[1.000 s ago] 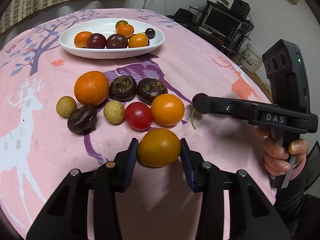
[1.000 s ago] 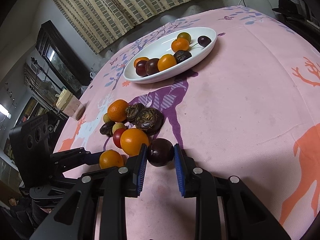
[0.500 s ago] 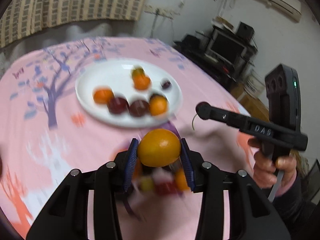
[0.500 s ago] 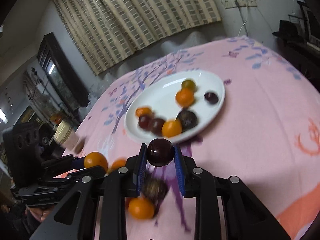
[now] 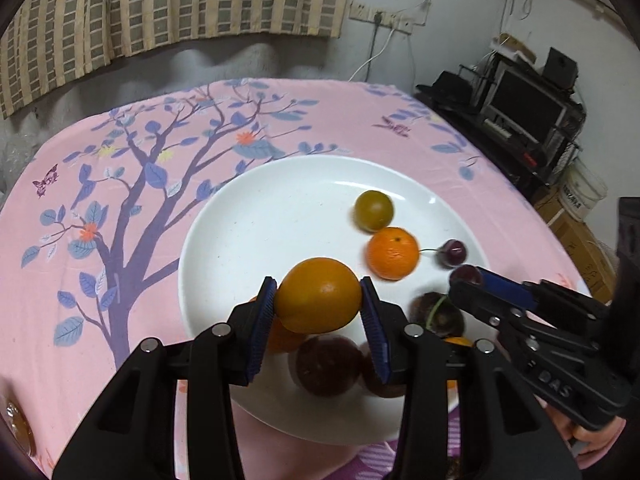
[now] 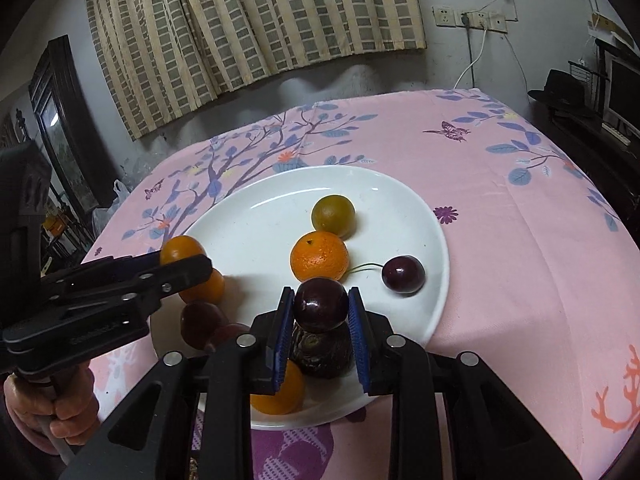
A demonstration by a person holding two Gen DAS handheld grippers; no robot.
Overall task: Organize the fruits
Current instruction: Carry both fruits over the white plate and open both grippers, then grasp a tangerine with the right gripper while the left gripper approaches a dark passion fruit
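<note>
My left gripper (image 5: 318,304) is shut on an orange tomato (image 5: 318,294) and holds it above the near part of the white plate (image 5: 248,240). My right gripper (image 6: 320,312) is shut on a dark cherry (image 6: 320,304) above the plate's (image 6: 256,220) near right part. On the plate lie a green-yellow fruit (image 6: 333,216), a small orange (image 6: 319,256), a stemmed cherry (image 6: 403,274), a dark brown fruit (image 6: 320,350), dark plums (image 5: 326,366) and more orange fruits (image 6: 280,392). The right gripper (image 5: 466,280) also shows in the left wrist view, the left gripper (image 6: 182,254) in the right wrist view.
The plate stands on a round table with a pink tree-print cloth (image 5: 120,168). A striped curtain (image 6: 260,20) hangs behind. A shelf with a monitor (image 5: 524,108) stands to the right, a dark cabinet (image 6: 52,120) to the left.
Both grippers have lifted their fruits from the pile on the cloth and moved forward over the plate. The loose pile has dropped out of view.
</note>
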